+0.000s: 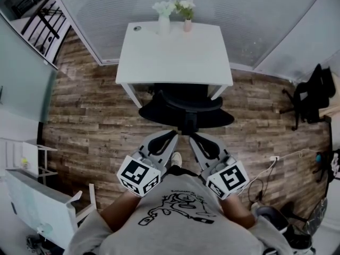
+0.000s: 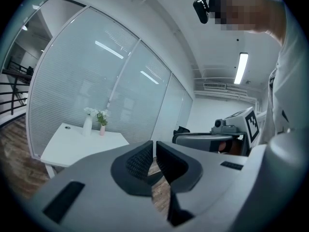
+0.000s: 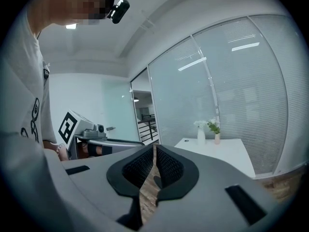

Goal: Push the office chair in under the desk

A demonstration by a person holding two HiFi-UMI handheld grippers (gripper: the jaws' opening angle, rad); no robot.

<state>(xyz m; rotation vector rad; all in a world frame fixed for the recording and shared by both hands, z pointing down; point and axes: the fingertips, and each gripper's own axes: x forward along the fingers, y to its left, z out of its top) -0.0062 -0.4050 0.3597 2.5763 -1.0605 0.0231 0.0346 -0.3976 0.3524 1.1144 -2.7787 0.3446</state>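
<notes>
Closest to us: white printed shirt point(image 1: 178, 217) along the bottom of the head view, with both marker cubes right above it. Left gripper point(image 1: 171, 136) and right gripper point(image 1: 194, 138) reach out side by side toward the desk point(image 1: 175, 57), their tips converging on its near side.

Jaws: we read both pairs as closed and empty. In the left gripper view the ribbed pads point(image 2: 139, 161) meet at the tips. In the right gripper view the pads point(image 3: 139, 168) do the same. Only a sliver of wood floor point(image 1: 90, 110) shows through each gap.

Black chair point(image 1: 186, 113) sits centred at the desk's near edge. Its seat is tucked under the white top, and its wide back stands just outside that edge. Both gripper tips are just beside the back, on the side away from the desk. We cannot tell whether they touch it.

Progress, our call: the push looks mostly or fully done, since the seat is already under the desk. We cannot tell whether the back meets the desk's edge. What is left is at most a last small nudge straight toward the desk, then pulling both grippers away.

Also noted: two vases of flowers point(image 1: 164, 21) stand at the desk's far edge. A second dark chair point(image 1: 311, 97) is well off to the desk's right.
</notes>
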